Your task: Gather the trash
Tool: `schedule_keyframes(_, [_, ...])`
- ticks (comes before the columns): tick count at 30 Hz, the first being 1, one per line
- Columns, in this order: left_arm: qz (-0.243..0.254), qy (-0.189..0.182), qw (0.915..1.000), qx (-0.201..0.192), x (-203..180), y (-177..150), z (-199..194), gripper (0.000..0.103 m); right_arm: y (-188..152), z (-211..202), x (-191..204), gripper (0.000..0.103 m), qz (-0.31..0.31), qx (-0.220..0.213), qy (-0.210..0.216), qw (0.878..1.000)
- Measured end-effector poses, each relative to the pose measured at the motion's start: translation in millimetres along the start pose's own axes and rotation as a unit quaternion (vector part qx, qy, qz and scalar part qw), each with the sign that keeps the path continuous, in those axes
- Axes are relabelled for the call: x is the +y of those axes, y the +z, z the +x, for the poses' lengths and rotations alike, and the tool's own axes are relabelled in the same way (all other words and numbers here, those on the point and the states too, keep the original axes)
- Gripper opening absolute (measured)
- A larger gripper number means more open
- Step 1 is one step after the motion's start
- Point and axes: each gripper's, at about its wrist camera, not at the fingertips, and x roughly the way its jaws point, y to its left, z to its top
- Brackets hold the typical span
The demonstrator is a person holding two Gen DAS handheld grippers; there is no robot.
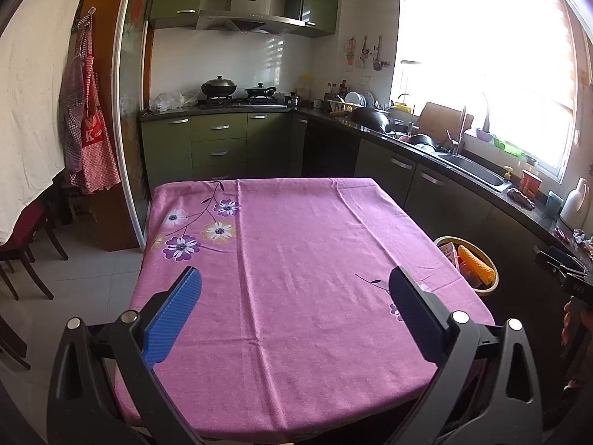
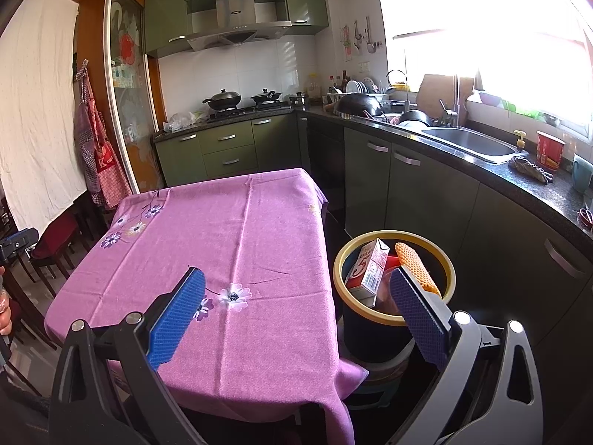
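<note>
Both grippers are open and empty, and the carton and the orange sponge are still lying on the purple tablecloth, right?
Not quite. The carton and the orange sponge are inside the yellow-rimmed bin beside the table, as the right wrist view shows. The left gripper and right gripper are open and empty.

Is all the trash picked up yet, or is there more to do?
It looks nearly finished. The bin beside the table already holds a carton and an orange mesh thing. Nothing is in hand: the left gripper and right gripper are both open and hold nothing. The purple tablecloth shows no trash on it, so little seems left there.
</note>
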Motion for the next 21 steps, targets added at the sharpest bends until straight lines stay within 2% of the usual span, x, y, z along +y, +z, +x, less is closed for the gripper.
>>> schedule_keyframes(21, [-0.001, -0.003, 1.0000, 0.000, 0.1, -0.1, 0.2, 0.096, -1.7, 2.5, 0.9, 0.098, -0.003, 0.003, 0.003, 1.000])
